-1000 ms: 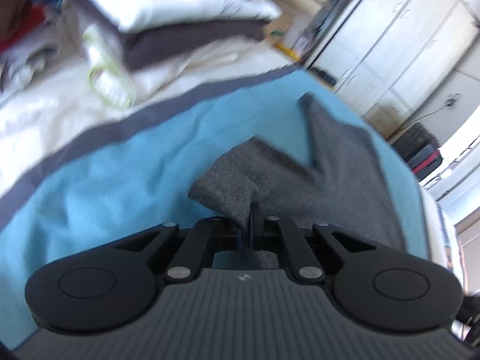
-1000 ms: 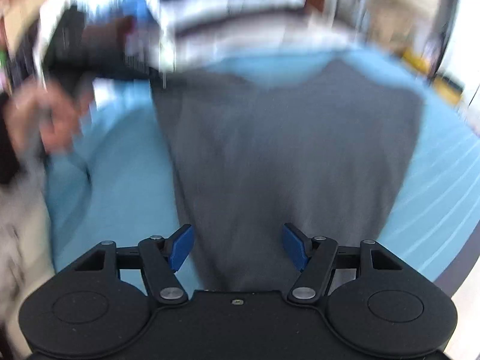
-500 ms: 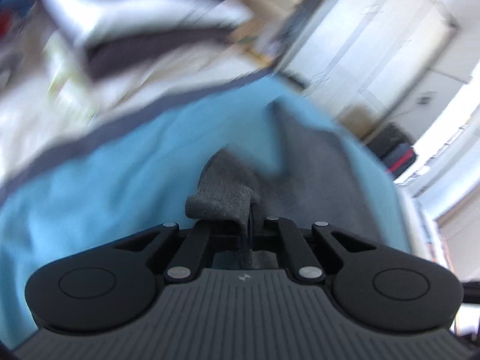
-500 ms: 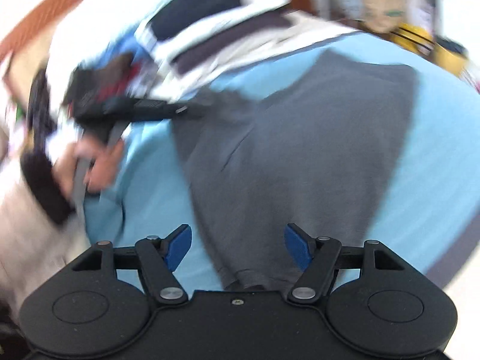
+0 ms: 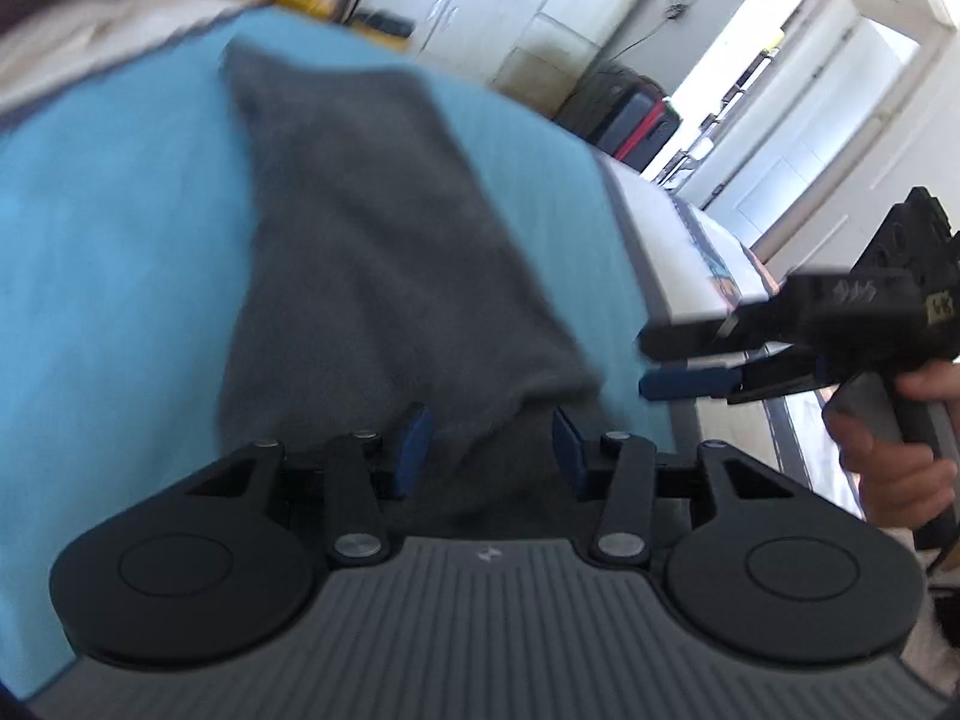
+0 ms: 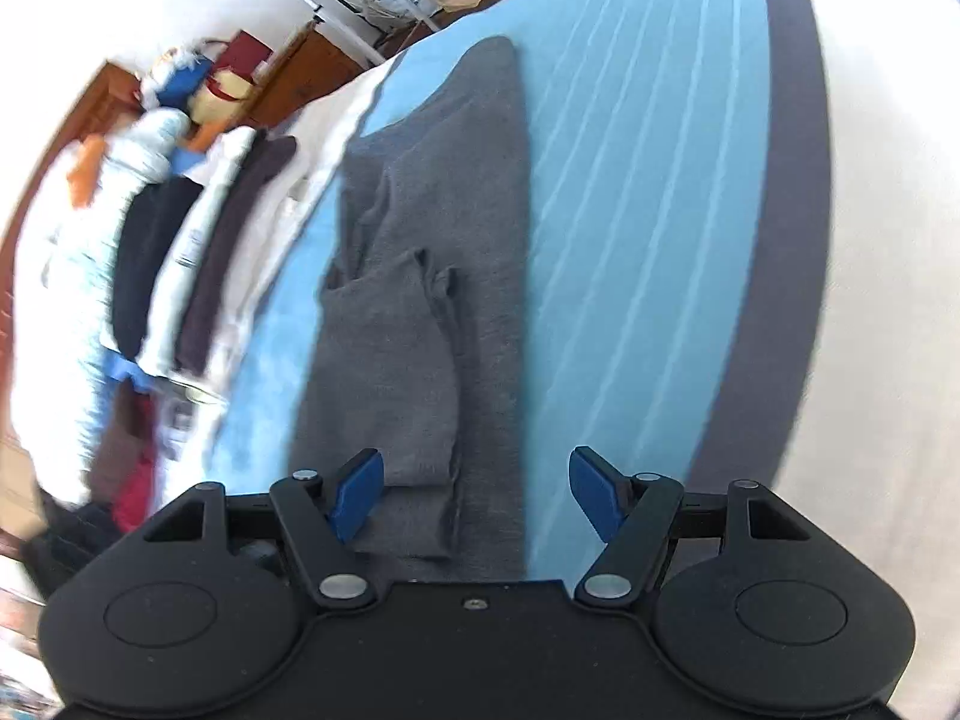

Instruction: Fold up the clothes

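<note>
Stack of folded clothes (image 6: pixel 180 252): being kept at the bed's left side.
Grey garment (image 6: pixel 432 276): lying flat on the blue bedspread (image 6: pixel 630 240) (one sleeve folded inward).
Left hand-held gripper (image 5: pixel 486 450): jaws just having been opening, hovering part-open above the garment's hem, gripping nothing.
Right hand-held gripper (image 6: pixel 477 492): being held wide, empty.

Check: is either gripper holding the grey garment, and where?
Nothing held. Left gripper has just been opening, garment loose between its jaws; right gripper open.
</note>
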`<state>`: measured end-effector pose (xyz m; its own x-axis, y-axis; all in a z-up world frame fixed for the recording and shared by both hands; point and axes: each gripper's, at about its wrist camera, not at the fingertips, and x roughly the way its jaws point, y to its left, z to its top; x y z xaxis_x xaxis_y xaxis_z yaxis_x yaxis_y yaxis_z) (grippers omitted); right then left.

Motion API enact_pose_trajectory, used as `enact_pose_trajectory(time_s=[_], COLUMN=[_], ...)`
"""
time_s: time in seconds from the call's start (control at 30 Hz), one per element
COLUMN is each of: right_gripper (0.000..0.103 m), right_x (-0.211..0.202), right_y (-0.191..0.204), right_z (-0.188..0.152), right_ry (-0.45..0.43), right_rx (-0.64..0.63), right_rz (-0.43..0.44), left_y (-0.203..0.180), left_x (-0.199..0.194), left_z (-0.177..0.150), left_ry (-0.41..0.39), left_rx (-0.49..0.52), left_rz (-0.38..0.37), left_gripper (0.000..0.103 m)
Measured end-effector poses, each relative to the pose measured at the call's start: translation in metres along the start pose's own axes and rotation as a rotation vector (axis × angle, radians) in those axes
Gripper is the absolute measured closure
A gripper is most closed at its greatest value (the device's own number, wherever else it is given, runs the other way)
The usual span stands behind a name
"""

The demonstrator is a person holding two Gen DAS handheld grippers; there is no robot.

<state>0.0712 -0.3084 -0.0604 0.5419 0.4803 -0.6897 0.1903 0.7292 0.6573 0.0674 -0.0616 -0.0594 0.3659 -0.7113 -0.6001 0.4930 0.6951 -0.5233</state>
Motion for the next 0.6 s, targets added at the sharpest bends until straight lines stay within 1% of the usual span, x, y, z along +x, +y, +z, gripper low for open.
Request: enact_pose_trajectory(time_s=[0.03, 0.07, 0.1, 0.17, 0.23, 0.3, 0.33, 0.37, 0.4, 0.47, 0.5, 0.53, 0.57, 0.6], right_gripper=[0.029, 0.029, 0.029, 0.029, 0.029, 0.031, 0.037, 0.052, 0.063, 0.072, 0.080, 0.085, 0.089, 0.094], right_x=[0.002, 0.002, 0.005, 0.008, 0.009, 0.011, 0.015, 0.020, 0.023, 0.028, 0.023, 0.018, 0.013, 0.007], right_y=[0.000, 0.001, 0.005, 0.012, 0.017, 0.019, 0.019, 0.019, 0.016, 0.010, 0.010, 0.012, 0.016, 0.021], right_z=[-0.001, 0.000, 0.002, 0.004, 0.004, 0.002, 0.000, -0.002, -0.003, -0.006, -0.006, -0.006, -0.007, -0.008], right_ry=[0.006, 0.008, 0.011, 0.020, 0.029, 0.047, 0.062, 0.073, 0.077, 0.081, 0.068, 0.055, 0.045, 0.034], right_rx=[0.011, 0.012, 0.008, 0.000, -0.004, -0.014, -0.036, -0.049, -0.035, -0.008, -0.005, -0.015, -0.031, -0.046], right_rz=[0.032, 0.056, 0.076, 0.098, 0.091, 0.071, 0.072, 0.067, 0.046, 0.011, 0.022, 0.038, 0.063, 0.087], left_y=[0.005, 0.009, 0.014, 0.021, 0.027, 0.034, 0.036, 0.038, 0.040, 0.041, 0.040, 0.038, 0.034, 0.032], left_x=[-0.010, -0.020, -0.030, -0.046, -0.056, -0.055, -0.052, -0.048, -0.044, -0.037, -0.033, -0.029, -0.026, -0.024], left_z=[-0.001, -0.001, -0.002, -0.004, -0.005, -0.007, -0.006, -0.005, -0.004, -0.004, -0.003, -0.003, -0.004, -0.004], left_ry=[-0.014, -0.029, -0.046, -0.089, -0.120, -0.115, -0.109, -0.103, -0.097, -0.088, -0.084, -0.083, -0.079, -0.072], left_rx=[-0.027, -0.054, -0.078, -0.094, -0.102, -0.115, -0.127, -0.139, -0.151, -0.161, -0.158, -0.141, -0.120, -0.104], left_rz=[-0.003, -0.007, -0.007, 0.035, 0.088, 0.125, 0.118, 0.110, 0.103, 0.093, 0.092, 0.111, 0.143, 0.172], left_gripper=[0.057, 0.052, 0.050, 0.040, 0.038, 0.038, 0.038, 0.038, 0.038, 0.038, 0.038, 0.042, 0.067, 0.081])
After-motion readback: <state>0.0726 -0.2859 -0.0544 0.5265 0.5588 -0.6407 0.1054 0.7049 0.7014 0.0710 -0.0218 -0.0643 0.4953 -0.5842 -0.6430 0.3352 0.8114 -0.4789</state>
